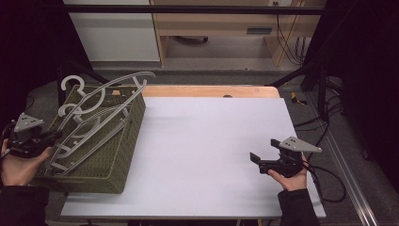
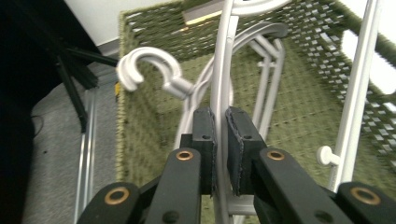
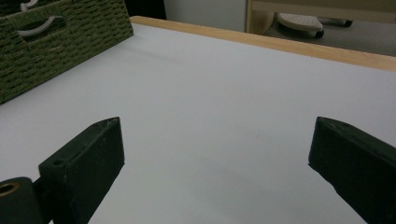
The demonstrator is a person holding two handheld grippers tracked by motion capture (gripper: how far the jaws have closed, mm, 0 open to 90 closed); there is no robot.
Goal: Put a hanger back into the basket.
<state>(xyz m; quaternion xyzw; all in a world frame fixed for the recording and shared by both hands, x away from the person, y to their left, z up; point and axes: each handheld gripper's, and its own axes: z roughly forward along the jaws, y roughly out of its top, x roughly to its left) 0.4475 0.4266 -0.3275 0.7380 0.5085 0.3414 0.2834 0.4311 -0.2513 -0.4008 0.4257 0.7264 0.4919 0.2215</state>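
A green woven basket [image 1: 127,141] stands at the table's left and holds several grey plastic hangers [image 1: 101,110]. My left gripper [image 1: 55,135] reaches over the basket's left rim and is shut on the bar of one hanger. In the left gripper view the pads [image 2: 205,140] pinch that grey bar [image 2: 222,88], with a hook [image 2: 149,65] just above and the basket's floor [image 2: 308,116] behind. My right gripper [image 1: 264,151] hovers low over the white table [image 1: 207,141] at the right, jaws wide apart with nothing between them [image 3: 215,154].
The basket's corner [image 3: 60,42] with a grey handle slot sits at the upper left of the right gripper view. A wooden strip [image 1: 211,91] edges the table's far side. Cables [image 1: 329,183] trail off the table's right edge.
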